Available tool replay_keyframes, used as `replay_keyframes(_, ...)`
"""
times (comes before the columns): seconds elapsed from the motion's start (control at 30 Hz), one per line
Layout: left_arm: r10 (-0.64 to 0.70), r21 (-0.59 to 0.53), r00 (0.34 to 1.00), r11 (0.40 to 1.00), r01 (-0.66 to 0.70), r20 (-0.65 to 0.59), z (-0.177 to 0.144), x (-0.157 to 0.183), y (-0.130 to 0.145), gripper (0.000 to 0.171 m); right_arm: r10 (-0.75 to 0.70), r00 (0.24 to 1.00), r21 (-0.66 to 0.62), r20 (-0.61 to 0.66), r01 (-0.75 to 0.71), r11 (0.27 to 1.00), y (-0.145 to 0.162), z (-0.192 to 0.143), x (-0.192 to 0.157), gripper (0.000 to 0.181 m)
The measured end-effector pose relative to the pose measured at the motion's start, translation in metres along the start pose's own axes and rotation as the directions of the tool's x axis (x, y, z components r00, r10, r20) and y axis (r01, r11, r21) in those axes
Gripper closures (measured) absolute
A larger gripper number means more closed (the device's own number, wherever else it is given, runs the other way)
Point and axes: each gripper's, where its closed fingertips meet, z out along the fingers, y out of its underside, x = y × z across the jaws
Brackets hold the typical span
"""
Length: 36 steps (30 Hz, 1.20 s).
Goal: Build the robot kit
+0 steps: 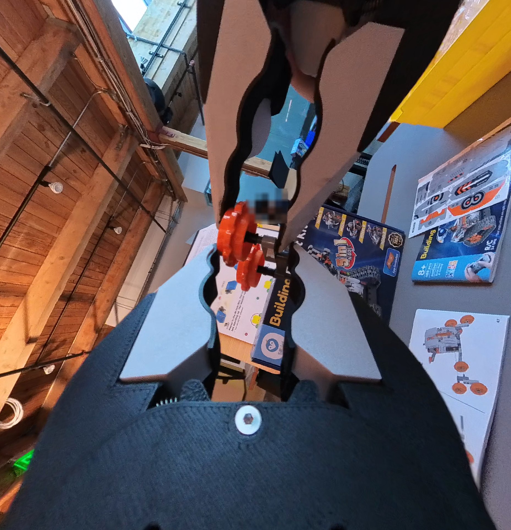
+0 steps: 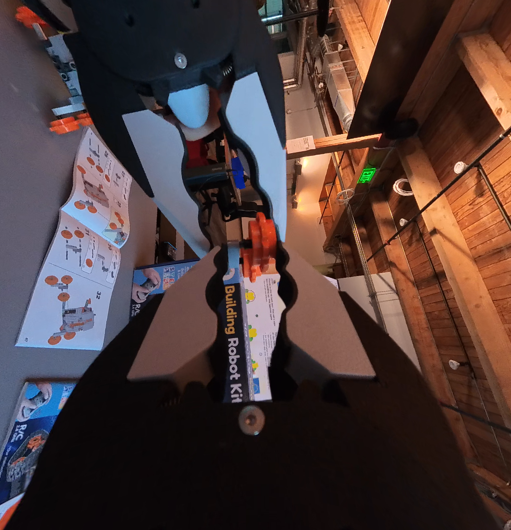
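both hand-held grippers (image 1: 255,252) (image 2: 250,252) pinch one orange-wheeled brick piece (image 1: 242,252).

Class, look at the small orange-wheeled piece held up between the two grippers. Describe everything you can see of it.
The wheel assembly is a small plastic build: two orange, notch-rimmed wheels on short black axles fixed to a grey beam. It hangs in the air above the table, gripped from opposite sides by the left gripper and right gripper, whose fingertips meet around it.

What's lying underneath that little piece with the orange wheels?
Beneath the orange-wheeled piece stands a dark building-kit box on a white instruction sheet. Both hand-held grippers, left and right, cover most of the box, so its front stays hidden.
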Motion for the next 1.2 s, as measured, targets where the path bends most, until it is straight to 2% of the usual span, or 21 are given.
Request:
replay_keyframes(0.4, 0.041, -0.078, 0.996, 0.996, -0.035, 0.080, 0.008, 0.002, 0.006, 0.124, 0.023, 1.000, -0.033, 0.006, -0.022, 0.999, 0.011, 0.003, -0.002, 0.148)
replay_keyframes(0.9, 0.061, -0.195, 0.997, 0.979, -0.053, 0.036, 0.012, 0.004, 0.029, 0.125, 0.141, 0.988, -0.086, -0.060, -0.146, 0.985, 0.024, 0.021, -0.006, 0.147)
replay_keyframes(1.03, 0.026, -0.199, 0.999, 0.980, -0.019, 0.032, 0.012, 0.002, 0.031, 0.126, 0.197, 0.978, -0.065, -0.072, -0.202, 0.977, 0.026, 0.022, -0.004, 0.147)
replay_keyframes(1.13, 0.056, -0.191, 0.998, 0.980, -0.053, 0.010, 0.013, 0.007, 0.031, 0.126, 0.130, 0.990, -0.101, -0.047, -0.134, 0.986, 0.027, 0.021, -0.008, 0.148)
replay_keyframes(1.2, 0.061, -0.176, 0.998, 0.983, -0.059, 0.007, 0.013, 0.009, 0.029, 0.126, 0.147, 0.989, -0.096, -0.032, -0.150, 0.984, 0.028, 0.020, -0.010, 0.148)
